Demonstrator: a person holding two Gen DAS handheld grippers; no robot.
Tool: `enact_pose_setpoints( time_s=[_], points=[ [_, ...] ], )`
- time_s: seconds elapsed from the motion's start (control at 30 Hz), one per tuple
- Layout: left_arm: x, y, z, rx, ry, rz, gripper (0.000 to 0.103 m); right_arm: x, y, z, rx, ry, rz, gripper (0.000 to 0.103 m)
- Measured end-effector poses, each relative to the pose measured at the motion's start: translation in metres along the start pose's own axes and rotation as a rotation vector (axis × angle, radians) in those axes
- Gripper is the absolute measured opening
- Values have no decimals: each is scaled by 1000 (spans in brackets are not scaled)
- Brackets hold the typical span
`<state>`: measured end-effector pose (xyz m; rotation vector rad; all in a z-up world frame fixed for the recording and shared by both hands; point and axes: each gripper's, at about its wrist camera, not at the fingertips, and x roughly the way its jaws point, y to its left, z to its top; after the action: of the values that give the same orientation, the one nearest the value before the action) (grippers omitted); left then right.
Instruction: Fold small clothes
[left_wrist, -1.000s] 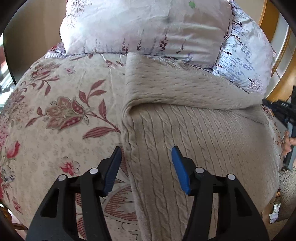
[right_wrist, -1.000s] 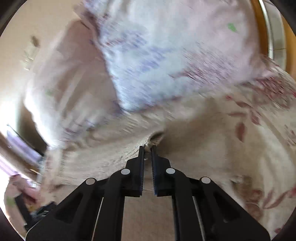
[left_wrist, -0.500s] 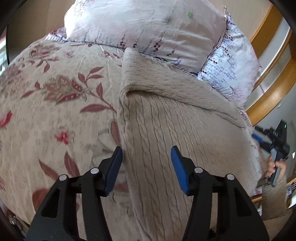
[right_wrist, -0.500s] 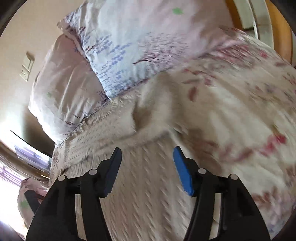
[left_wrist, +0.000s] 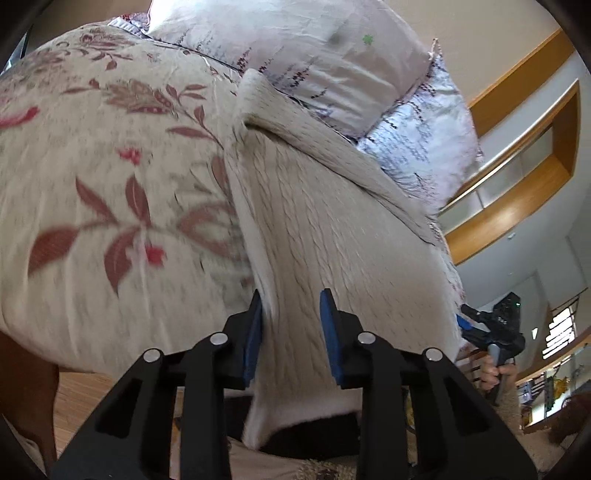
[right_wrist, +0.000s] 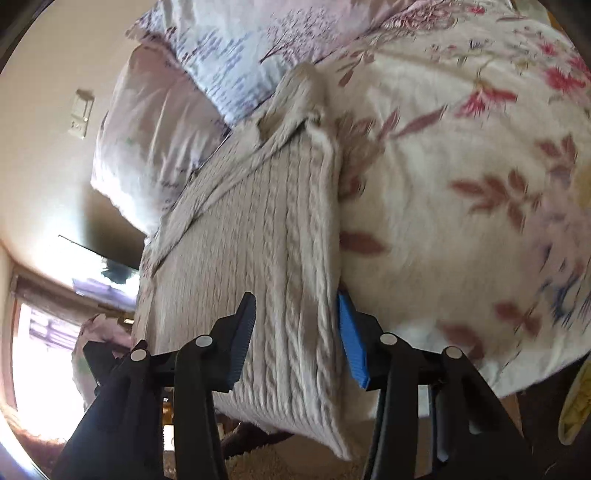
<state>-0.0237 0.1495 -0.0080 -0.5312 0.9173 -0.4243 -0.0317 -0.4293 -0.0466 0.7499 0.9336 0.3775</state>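
A beige cable-knit sweater lies flat on the floral bedspread, its far part folded over near the pillows. My left gripper straddles the sweater's near left corner; its jaws are closing with the knit edge between the blue pads. My right gripper straddles the near right corner of the sweater, where the hem hangs over the bed's edge. Its jaws are closing too, with cloth between them and a gap still showing. In the left wrist view the right gripper shows beyond the sweater's far side, held by a hand.
Two floral pillows lean at the head of the bed. A wooden shelf frame runs along the wall beyond them. A wall switch and a bright window are on the other side. A shaggy rug lies below the bed's edge.
Both grippers have come back to the sweater's near hem. The right one, shut at the far fold a second ago, opened and now narrows on the right corner. The left jaws have narrowed.
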Motion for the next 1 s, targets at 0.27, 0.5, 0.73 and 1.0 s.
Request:
enact_pose_setpoints(
  time_s=[0.27, 0.5, 0.73, 1.0],
  points=[
    [-4, -6, -28, -7, 25, -87, 23, 2, 7, -35, -25, 79, 116, 33],
    [-4, -9, -35, -5, 33, -98, 21, 7, 23, -50, -102, 118, 104, 28],
    [-2, -15, -39, 37, 63, -43, 7, 4, 33, -46, -147, 94, 83, 10],
    [-29, -33, 2, 99, -81, -12, 6, -25, 73, -27, -319, -144, -3, 8]
  ],
)
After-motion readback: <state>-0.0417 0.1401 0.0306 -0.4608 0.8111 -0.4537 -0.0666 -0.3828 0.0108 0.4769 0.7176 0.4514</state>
